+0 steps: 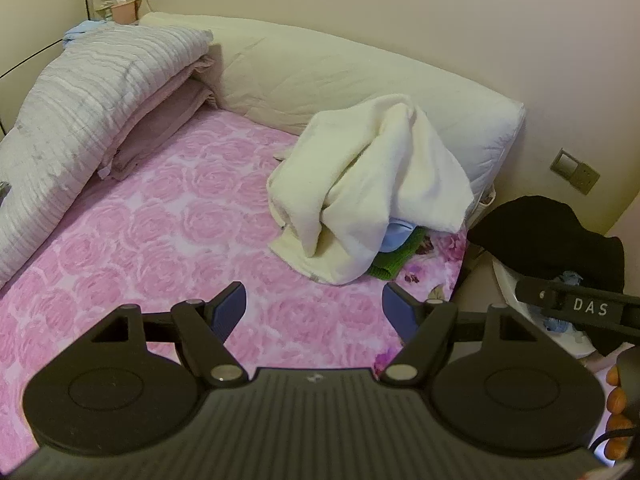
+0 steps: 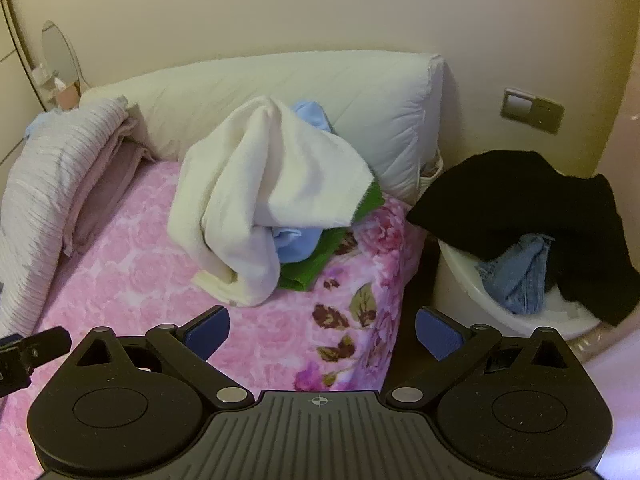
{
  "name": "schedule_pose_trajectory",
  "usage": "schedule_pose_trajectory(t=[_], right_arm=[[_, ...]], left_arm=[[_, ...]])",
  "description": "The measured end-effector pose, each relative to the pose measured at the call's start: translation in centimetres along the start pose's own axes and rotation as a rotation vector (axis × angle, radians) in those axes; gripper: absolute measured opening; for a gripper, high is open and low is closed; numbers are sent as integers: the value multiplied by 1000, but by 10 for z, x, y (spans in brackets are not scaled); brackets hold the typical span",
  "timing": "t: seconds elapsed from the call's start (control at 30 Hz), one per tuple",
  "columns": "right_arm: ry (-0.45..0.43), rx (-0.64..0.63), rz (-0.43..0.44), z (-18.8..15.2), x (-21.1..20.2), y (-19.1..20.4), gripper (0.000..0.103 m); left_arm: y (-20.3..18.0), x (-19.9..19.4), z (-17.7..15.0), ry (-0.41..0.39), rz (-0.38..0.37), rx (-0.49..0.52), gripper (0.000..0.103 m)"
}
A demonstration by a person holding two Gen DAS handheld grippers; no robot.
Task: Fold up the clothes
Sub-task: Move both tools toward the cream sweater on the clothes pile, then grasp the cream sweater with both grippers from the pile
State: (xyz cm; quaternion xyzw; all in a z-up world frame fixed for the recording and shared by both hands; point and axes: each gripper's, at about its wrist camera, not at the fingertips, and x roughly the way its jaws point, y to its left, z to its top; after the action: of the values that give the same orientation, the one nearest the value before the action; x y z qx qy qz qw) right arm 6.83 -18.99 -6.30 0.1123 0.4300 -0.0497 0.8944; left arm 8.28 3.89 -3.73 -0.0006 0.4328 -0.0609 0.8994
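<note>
A bed covered with a pink rose-patterned sheet point(image 1: 160, 224) point(image 2: 132, 280) is seen in both views, with a long cream bolster point(image 1: 340, 80) point(image 2: 360, 100) laid along its far edge against the wall. A folded grey striped quilt point(image 1: 80, 96) point(image 2: 48, 160) is stacked on mauve bedding at the far left corner.

Near the bed's right edge, just in front of the bolster, a cream fleece garment point(image 1: 372, 184) point(image 2: 264, 184) is heaped over a light blue garment point(image 1: 396, 232) point(image 2: 296, 240) and a green knitted piece point(image 1: 394, 260) point(image 2: 316, 264). Its long axis is seen running from a peak near the bolster down toward the near edge, where its lower folds touch the sheet.

Off the bed's right edge, a black garment point(image 1: 552, 236) point(image 2: 520, 200) is draped over a white basket point(image 2: 472, 280). Only in the right wrist view are blue jeans point(image 2: 520, 272) clearly shown inside it, along with blue fabric behind the cream peak.

The left gripper point(image 1: 314, 312) is held over the sheet with its jaws spread wide and nothing between them. The right gripper point(image 2: 322, 328) is held likewise at the bed's right edge, jaws apart and empty. Fingers of a hand point(image 1: 618, 400) are visible only in the left wrist view.
</note>
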Motion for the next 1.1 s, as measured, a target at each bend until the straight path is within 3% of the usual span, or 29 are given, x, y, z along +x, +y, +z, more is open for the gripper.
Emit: schedule_pose_trajectory(t=[0.4,0.6,0.87,1.1], right_arm=[[71,-60,-13,49,75,-22,102],[47,-85,-24,70,102,-34,102],[23,-88,26,99,129,-43,102],[66,-72,48,119,151,-42,102]], left_arm=[[-19,81,52,71,1,-9,72],[-30,117,67,106,3,-3,71],[-38,157,86,136,-17,-15,65],[-41,179,101,153,0,-25,65]])
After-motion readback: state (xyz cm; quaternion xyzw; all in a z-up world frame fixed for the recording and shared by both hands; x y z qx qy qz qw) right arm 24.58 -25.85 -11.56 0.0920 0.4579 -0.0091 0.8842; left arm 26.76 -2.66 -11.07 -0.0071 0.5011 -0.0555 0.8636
